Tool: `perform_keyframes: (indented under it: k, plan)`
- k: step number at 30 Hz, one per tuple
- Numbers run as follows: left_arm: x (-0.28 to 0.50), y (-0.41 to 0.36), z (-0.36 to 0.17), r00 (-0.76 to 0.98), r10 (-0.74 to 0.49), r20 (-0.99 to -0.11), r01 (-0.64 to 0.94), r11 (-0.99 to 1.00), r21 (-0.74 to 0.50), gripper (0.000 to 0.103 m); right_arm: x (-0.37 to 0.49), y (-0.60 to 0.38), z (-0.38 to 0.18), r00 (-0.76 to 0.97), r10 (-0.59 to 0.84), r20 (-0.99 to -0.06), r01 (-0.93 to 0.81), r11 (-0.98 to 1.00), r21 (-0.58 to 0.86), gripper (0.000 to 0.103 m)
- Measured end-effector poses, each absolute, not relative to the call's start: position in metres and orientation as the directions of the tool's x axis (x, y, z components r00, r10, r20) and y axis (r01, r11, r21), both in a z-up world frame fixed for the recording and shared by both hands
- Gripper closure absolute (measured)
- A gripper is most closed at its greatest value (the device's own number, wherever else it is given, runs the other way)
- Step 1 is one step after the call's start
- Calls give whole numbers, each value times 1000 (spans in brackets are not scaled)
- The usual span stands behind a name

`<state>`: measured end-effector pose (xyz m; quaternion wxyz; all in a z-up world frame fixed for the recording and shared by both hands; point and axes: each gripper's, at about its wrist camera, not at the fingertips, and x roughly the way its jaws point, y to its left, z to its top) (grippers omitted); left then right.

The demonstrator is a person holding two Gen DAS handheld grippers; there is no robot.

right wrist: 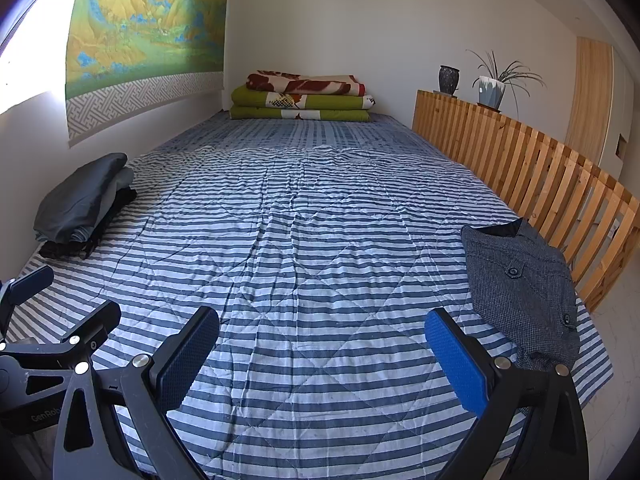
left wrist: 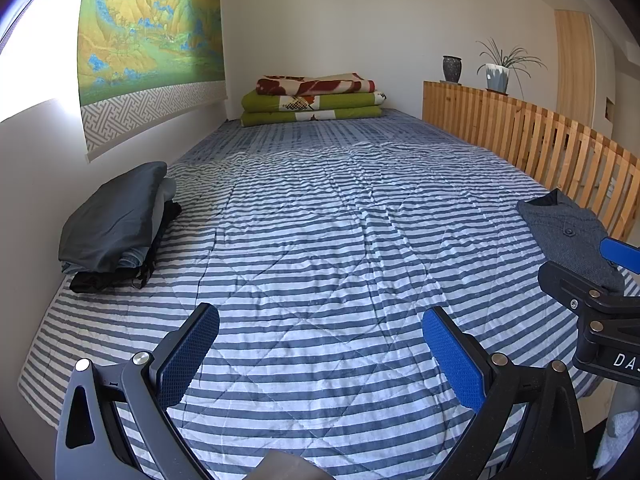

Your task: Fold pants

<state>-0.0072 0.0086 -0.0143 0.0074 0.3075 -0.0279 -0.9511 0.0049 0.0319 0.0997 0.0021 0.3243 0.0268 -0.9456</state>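
Note:
Grey tweed pants (right wrist: 524, 292) with buttons lie crumpled at the bed's right edge, beside the wooden rail; the left wrist view shows the pants (left wrist: 568, 236) at its far right. My left gripper (left wrist: 320, 356) hovers open over the striped quilt (left wrist: 320, 240), nothing between its blue pads. My right gripper (right wrist: 322, 360) is open too, with the pants just right of its right finger (right wrist: 456, 364). Each view catches the other gripper at its edge: the right gripper (left wrist: 600, 292) and the left gripper (right wrist: 40, 312).
A stack of folded dark clothes (left wrist: 116, 220) sits at the bed's left by the wall. Folded blankets (left wrist: 316, 98) lie at the far end. A slatted wooden rail (right wrist: 540, 176) with a vase and plant (right wrist: 492, 88) borders the right.

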Motion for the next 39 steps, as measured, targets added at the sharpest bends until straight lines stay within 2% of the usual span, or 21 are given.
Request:
perform_keyframes:
  k: [12,21,30,35,39]
  plan:
    - [-16,20,-24,-794,-12,-608,-32,-998,61,0,-4,40,90,-771,12,-637,15,-999,-37,2]
    - [-43,31,-44,-761,4,-649,-53,-997,56,0,-20,79,71,-771,62,-634,-75,-997,-6,2]
    - [-76,42,-60,-725,60,-686,-87,-996,5,0,-70,182,32,-646,202,-736,-298,-955,-1,2]
    - [-96,43,-81,-666,104,-738,-102,-994,-48,0,-97,231,17,-570,219,-792,-327,-945,-26,2]
    - [-107,49,-92,-654,90,-751,-93,-995,-39,0,-127,265,10,-537,150,-830,-294,-956,18,2]
